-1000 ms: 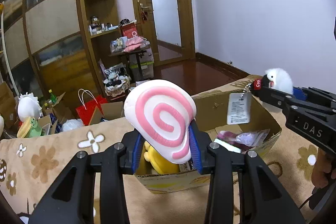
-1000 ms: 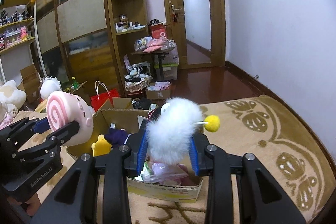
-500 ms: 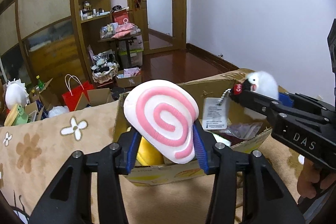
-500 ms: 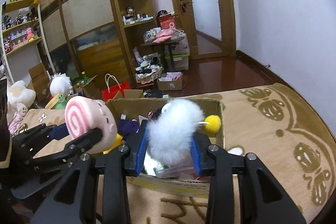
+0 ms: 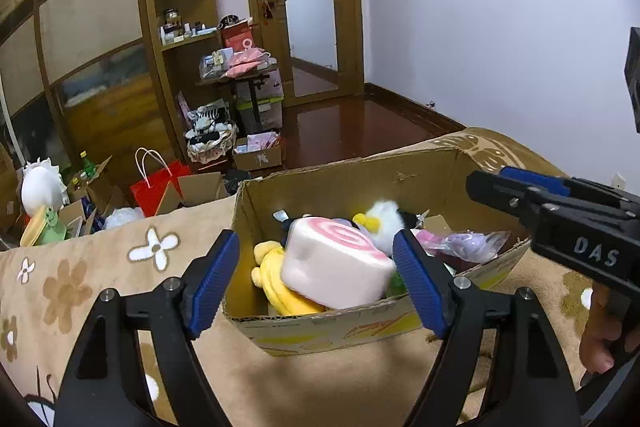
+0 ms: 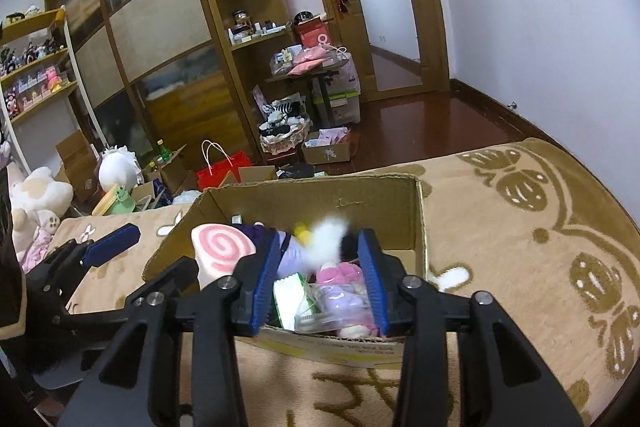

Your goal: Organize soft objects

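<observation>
My left claw point(image 5: 316, 277) has just been opening wide, so the pink swirl toy point(image 5: 338, 261) drops into the cardboard box point(image 5: 352, 175) on the bed. My right claw point(image 6: 318, 281) has been opening too, and the white fluffy toy point(image 6: 326, 239) falls in, touching neither pad.

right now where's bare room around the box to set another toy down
The brown blanket right of the cardboard box is bare out to its edge, and so is the strip in front of the box. Left of the box the left gripper hangs over the blanket. Inside, the pink swirl toy, white fluffy toy and packets crowd it.
</observation>
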`<state>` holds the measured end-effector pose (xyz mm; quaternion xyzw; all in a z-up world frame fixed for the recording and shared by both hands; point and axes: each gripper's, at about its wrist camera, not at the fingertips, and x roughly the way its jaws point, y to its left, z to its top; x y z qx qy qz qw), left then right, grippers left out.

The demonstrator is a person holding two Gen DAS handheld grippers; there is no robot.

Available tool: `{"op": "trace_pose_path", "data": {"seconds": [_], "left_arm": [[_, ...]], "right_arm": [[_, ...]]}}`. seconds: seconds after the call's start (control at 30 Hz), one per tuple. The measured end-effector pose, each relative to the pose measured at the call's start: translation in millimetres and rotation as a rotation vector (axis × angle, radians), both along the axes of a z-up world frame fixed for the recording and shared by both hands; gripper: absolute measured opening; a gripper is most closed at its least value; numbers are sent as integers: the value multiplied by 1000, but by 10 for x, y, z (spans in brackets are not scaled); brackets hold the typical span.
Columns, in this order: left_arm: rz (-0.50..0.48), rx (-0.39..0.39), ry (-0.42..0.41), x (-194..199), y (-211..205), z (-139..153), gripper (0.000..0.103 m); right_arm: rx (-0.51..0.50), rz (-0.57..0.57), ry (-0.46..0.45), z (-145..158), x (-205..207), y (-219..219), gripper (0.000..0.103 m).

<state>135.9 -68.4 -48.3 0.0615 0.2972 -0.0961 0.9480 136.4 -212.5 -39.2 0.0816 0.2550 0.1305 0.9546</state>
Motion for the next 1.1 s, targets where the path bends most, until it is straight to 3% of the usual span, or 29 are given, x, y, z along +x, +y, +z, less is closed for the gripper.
{"op": "trace_pose_path", "data": {"seconds": [0.17, 0.23, 0.33, 0.37, 0.43, 0.5, 0.87, 1.1], "left_arm": [[44, 48, -32, -138, 19, 82, 79], [42, 57, -50, -232, 24, 146, 85], [53, 58, -73, -376, 57, 243, 92], [55, 50, -73, -411, 61, 267, 93], [60, 25, -72, -486, 103, 324, 96], [68, 10, -77, -591, 143, 380, 97], [143, -45, -164, -1144, 343, 723, 102], [139, -16, -166, -1432, 379, 782, 102]], "right_arm": [[-6, -13, -10, 50, -74, -8, 60], [-15, -24, -22, 84, -125, -18, 70], [-40, -36, -43, 153, -227, -31, 73], [-49, -39, -50, 188, -277, -28, 77], [-52, -38, -67, 240, -347, -41, 97], [-54, -39, -98, 297, -465, -51, 103], [-130, -27, -177, 571, -1090, -51, 103], [-167, -49, -179, 597, -1395, -82, 103]]}}
